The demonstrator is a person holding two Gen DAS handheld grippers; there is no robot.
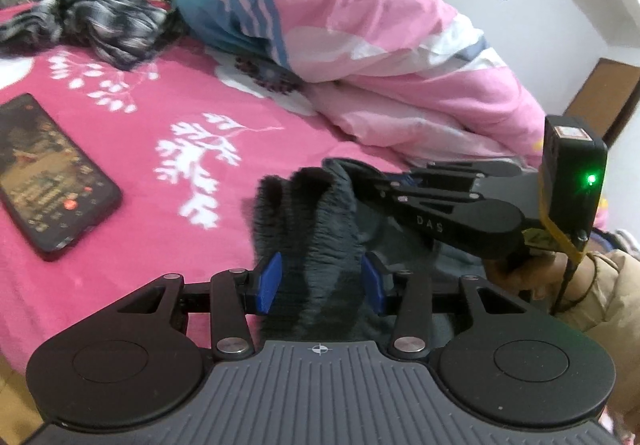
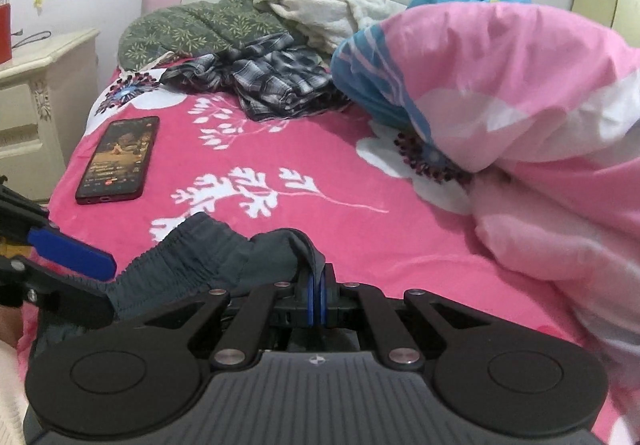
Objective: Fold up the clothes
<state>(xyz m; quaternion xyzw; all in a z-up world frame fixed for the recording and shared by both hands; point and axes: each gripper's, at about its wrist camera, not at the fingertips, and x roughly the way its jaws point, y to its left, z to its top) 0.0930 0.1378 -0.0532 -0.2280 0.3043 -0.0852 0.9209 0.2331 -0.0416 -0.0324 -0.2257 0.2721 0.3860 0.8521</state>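
Observation:
Dark grey shorts (image 1: pixel 320 213) with a gathered elastic waistband are held up just above the pink floral bed sheet (image 1: pixel 160 173). My left gripper (image 1: pixel 322 277) is open, its blue pads (image 1: pixel 272 279) set wide apart on either side of the bunched waistband. My right gripper (image 2: pixel 316 297) is shut on a fold of the shorts (image 2: pixel 192 265) at the waistband edge. In the left wrist view the right gripper (image 1: pixel 348 173) reaches in from the right with cloth draped over its tip. In the right wrist view the left gripper (image 2: pixel 110 287) enters from the left, straddling the waistband.
A lit phone (image 2: pixel 118 161) lies on the sheet to the left. A plaid garment (image 2: pixel 276 81), a green cloth (image 2: pixel 192 29) and a white fleece (image 2: pixel 312 1) are piled near the headboard. A pink and blue quilt (image 2: pixel 520 105) fills the right. A cream nightstand (image 2: pixel 44 85) stands at the left.

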